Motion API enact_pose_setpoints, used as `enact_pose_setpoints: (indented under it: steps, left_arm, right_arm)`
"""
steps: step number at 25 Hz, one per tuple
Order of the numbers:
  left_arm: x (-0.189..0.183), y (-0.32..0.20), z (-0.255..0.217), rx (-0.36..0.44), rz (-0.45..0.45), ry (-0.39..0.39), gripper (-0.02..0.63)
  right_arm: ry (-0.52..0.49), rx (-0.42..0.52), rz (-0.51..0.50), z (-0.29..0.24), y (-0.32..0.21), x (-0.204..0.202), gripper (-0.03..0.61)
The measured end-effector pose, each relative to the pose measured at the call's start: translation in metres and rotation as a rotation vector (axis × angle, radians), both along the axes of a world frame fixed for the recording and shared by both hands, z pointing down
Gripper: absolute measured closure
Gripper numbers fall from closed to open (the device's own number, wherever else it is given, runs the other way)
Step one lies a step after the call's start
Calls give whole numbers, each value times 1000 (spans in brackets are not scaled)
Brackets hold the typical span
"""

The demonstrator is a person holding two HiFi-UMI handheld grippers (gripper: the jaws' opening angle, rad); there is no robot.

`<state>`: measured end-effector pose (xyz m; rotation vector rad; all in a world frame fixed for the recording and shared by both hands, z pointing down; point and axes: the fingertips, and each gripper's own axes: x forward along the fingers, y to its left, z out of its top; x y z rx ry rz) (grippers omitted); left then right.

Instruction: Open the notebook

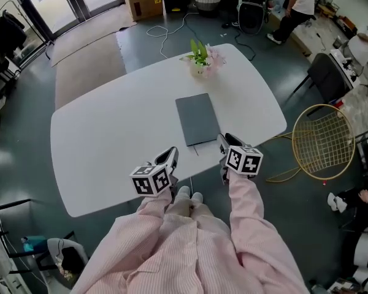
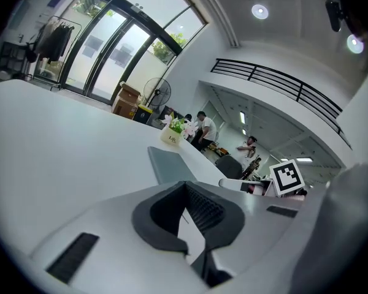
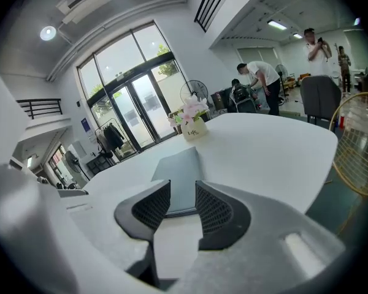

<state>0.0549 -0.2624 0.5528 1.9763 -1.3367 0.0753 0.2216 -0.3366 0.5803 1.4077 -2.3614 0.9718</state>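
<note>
A closed grey notebook (image 1: 197, 119) lies flat on the white table (image 1: 110, 139), just past the middle. Both grippers hover over the table's near edge, short of the notebook. My left gripper (image 1: 172, 157) is to the notebook's near left, with its jaws shut and nothing between them. In the left gripper view the notebook (image 2: 168, 164) lies ahead of the closed left gripper (image 2: 185, 185). My right gripper (image 1: 223, 142) sits by the notebook's near right corner and is open. In the right gripper view the notebook (image 3: 179, 173) shows through the gap of the right gripper (image 3: 183, 196).
A small white pot of flowers (image 1: 199, 60) stands at the table's far edge beyond the notebook. A gold wire chair (image 1: 322, 143) and a dark chair (image 1: 325, 72) stand to the right of the table. Boxes, bags and people are at the back of the room.
</note>
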Motion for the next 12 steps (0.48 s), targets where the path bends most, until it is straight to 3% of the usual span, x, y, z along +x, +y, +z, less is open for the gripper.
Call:
enact_pose_setpoints:
  steps: [12]
  left_arm:
    - [4, -26, 36, -124, 39, 27, 615]
  right_arm:
    - [78, -159, 12, 56, -30, 0, 468]
